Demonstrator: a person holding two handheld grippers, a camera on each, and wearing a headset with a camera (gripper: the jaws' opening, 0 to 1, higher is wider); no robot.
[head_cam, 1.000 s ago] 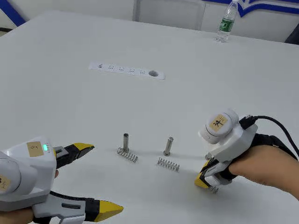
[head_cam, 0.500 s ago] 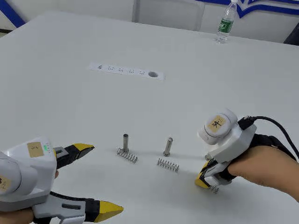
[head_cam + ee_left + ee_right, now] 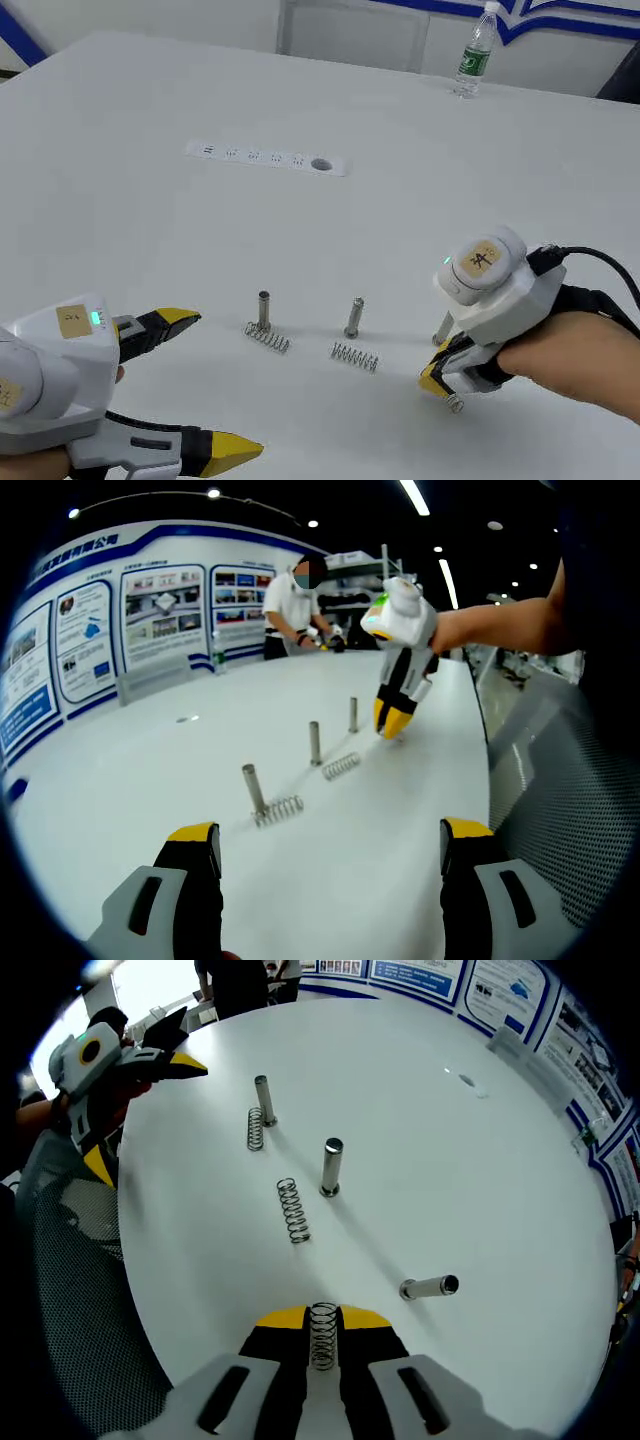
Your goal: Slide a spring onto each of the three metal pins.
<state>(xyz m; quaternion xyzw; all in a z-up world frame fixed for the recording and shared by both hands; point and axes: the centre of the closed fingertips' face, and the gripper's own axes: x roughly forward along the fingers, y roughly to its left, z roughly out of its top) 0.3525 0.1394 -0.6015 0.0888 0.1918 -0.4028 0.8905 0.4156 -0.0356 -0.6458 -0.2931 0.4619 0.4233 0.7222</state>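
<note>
- Head view: your left gripper (image 3: 215,385) sits low at the left, its fingers (image 3: 178,317) spread wide above the white surface (image 3: 150,230). Your right gripper (image 3: 445,385) points down, pinching the held spring (image 3: 455,403) just beside the right pin (image 3: 441,328). The left pin (image 3: 263,310) and middle pin (image 3: 354,317) stand upright.
- Left gripper view: your spread fingers (image 3: 195,842) frame the three pins in a row. The first loose spring (image 3: 279,810) lies just beside the left pin (image 3: 253,788), and the second loose spring (image 3: 341,766) lies near the middle pin (image 3: 314,743).
- Right gripper view: your fingers (image 3: 285,1322) press together on the held spring (image 3: 322,1335), which juts out past the tips. The right pin (image 3: 430,1287) is the nearest of the three.
</note>
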